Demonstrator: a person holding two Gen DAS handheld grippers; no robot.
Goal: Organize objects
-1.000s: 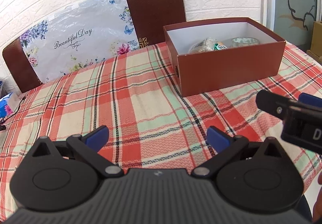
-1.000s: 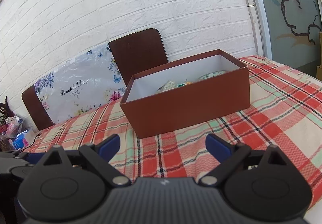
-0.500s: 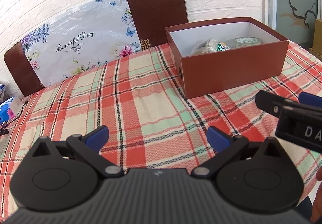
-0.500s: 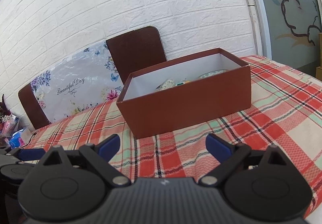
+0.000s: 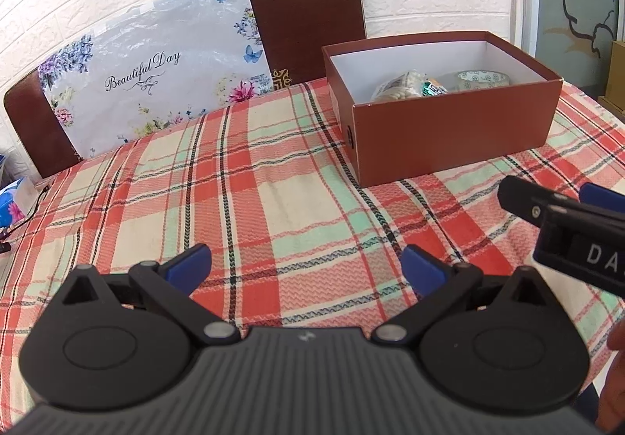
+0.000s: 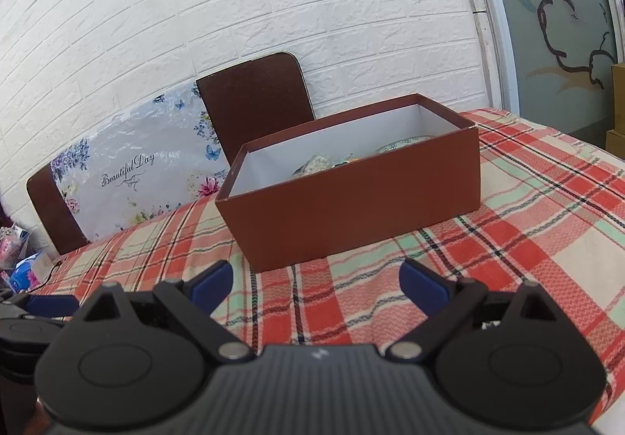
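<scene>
My left gripper (image 5: pixel 306 267) and right gripper (image 6: pixel 315 281) both hover over the plaid tablecloth (image 5: pixel 254 192) with jaws spread apart, holding nothing. The open brown box (image 5: pixel 449 138) sits at one o'clock from my left gripper, a tape roll (image 5: pixel 482 78) and a packet (image 5: pixel 398 89) inside.

1. Left wrist view: the plaid tablecloth (image 5: pixel 250 200) lies bare from 9 to 12 o'clock ahead of the left gripper (image 5: pixel 304 265), whose jaws are spread with nothing between.
2. At 1 o'clock the brown box (image 5: pixel 449 138) blocks the way; its top is open.
3. At 3 o'clock the right gripper (image 5: pixel 562 216) stands close beside.
4. At 11 o'clock, past the table edge, chair backs (image 5: pixel 304 17) and a floral bag (image 5: pixel 156 71) form a barrier.
</scene>
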